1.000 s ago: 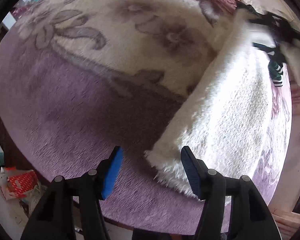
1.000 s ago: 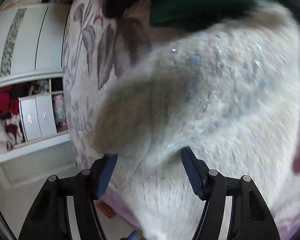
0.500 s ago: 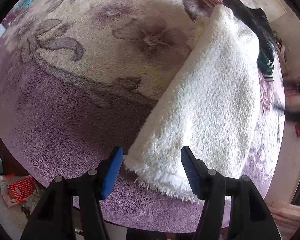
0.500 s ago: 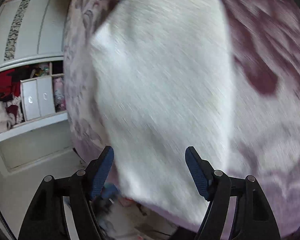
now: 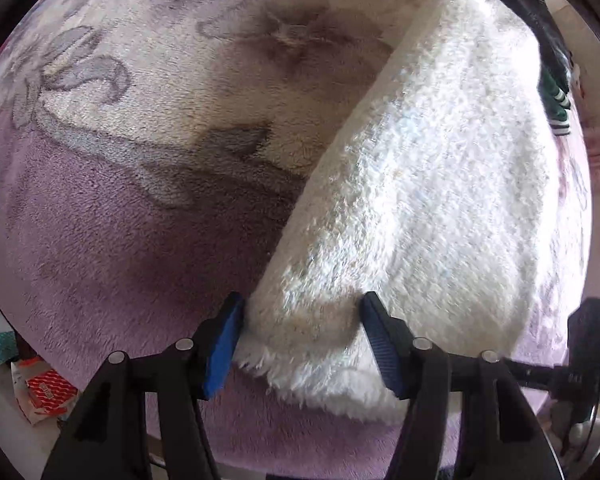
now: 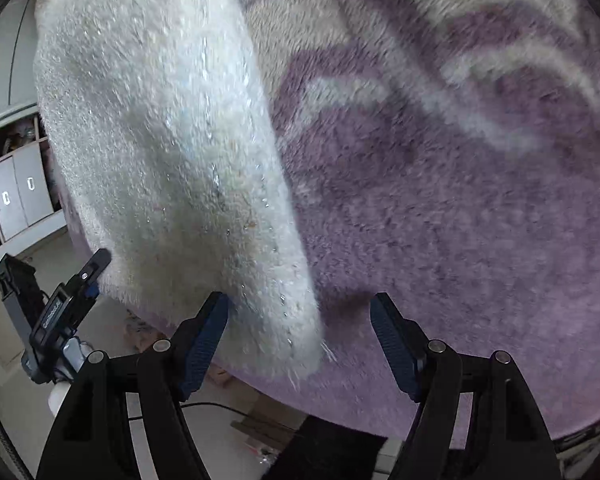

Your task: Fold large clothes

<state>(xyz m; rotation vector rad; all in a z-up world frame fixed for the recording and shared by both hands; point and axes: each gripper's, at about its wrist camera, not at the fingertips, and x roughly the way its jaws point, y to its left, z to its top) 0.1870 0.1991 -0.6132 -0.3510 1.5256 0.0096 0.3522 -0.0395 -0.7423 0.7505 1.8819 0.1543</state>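
A white fluffy garment lies folded in a long strip on the purple flowered bed blanket. My left gripper points down over the garment's near corner. Its jaws are closing, and both blue pads touch the pile between them. In the right wrist view the same garment runs from the top left down to its other near corner. My right gripper stands open around that corner, with its right pad well clear over the blanket. Each gripper shows at the edge of the other's view.
Dark and green clothes are heaped at the far end of the bed. The bed's near edge drops to a floor with a red packet. A white cupboard with small drawers stands beyond the bed.
My right gripper swept along the garment to its near corner by the bed edge. My left gripper sank onto the other corner and its jaws narrowed. The garment now lies flatter.
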